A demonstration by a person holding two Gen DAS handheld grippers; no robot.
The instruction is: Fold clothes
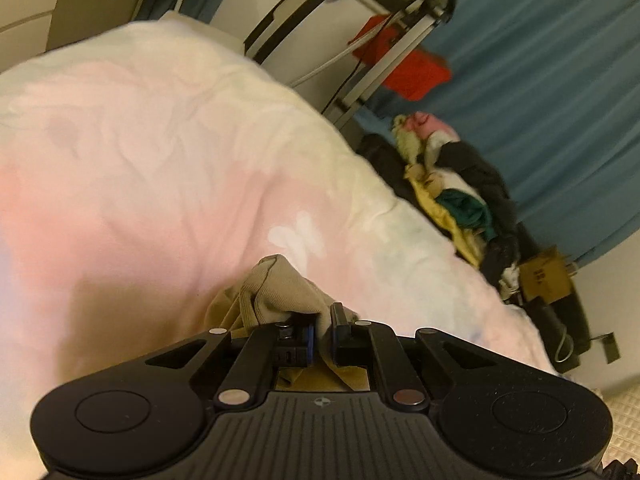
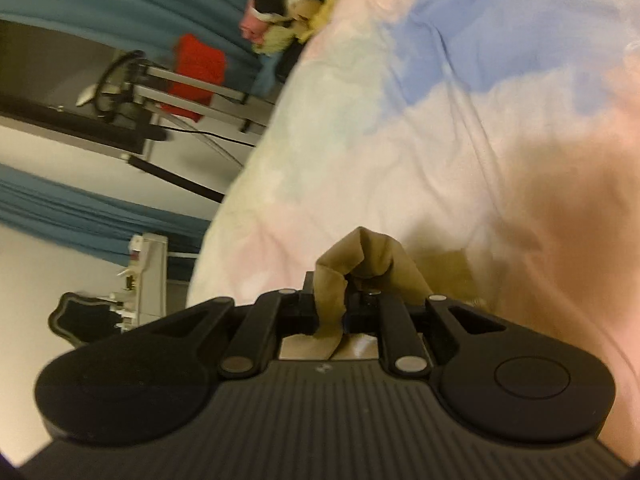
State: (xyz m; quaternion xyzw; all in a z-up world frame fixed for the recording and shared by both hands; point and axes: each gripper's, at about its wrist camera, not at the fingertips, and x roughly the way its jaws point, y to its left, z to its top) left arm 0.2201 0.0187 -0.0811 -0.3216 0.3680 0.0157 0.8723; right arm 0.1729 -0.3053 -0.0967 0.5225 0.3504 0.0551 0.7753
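A tan ribbed garment (image 1: 272, 292) bunches up in front of my left gripper (image 1: 325, 326), which is shut on a fold of it above the bed. In the right wrist view the same tan garment (image 2: 360, 256) rises in a hump between the fingers of my right gripper (image 2: 342, 308), also shut on the cloth. A strip of it hangs down through the jaws. Most of the garment is hidden below both grippers. Beneath lies a pastel pink, white and blue bedspread (image 1: 160, 152).
A heap of mixed clothes (image 1: 452, 188) lies past the bed's far edge, near a cardboard box (image 1: 546, 278). Blue curtains (image 1: 560, 80), a metal rack with a red item (image 1: 408, 68) and a white cabinet (image 2: 146, 280) stand around the bed.
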